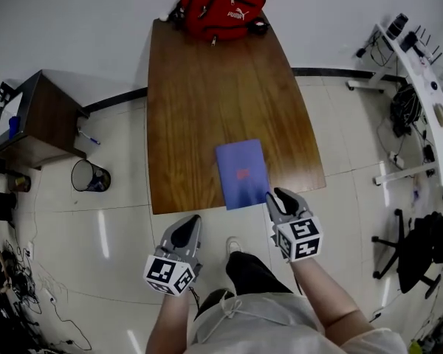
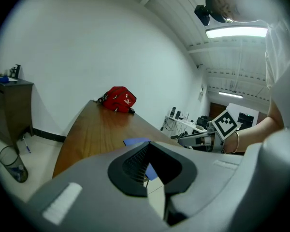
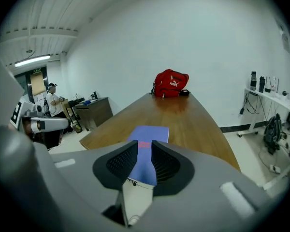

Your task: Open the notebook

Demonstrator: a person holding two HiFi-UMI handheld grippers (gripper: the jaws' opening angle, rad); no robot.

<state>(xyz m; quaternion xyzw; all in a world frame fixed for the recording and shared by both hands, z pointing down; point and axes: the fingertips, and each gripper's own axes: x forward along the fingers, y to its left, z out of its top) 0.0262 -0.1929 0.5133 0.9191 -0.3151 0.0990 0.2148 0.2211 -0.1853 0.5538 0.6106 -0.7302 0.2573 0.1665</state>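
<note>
A closed blue notebook (image 1: 241, 174) with a small red mark on its cover lies on the wooden table (image 1: 199, 102), close to the near edge. My right gripper (image 1: 278, 196) hovers just off that edge by the notebook's near right corner. It is open and empty, and the notebook (image 3: 150, 134) shows through the gap of my right gripper (image 3: 144, 161). My left gripper (image 1: 188, 226) hangs over the floor, short of the table edge and left of the notebook. Its jaws stand slightly apart with nothing between them, and the notebook (image 2: 135, 142) shows ahead of my left gripper (image 2: 151, 166).
A red bag (image 1: 223, 6) sits at the table's far end. Left of the table stand a dark cabinet (image 1: 40, 116) and a waste bin (image 1: 88, 175). A white desk (image 1: 428, 87) and an office chair (image 1: 421, 249) are on the right.
</note>
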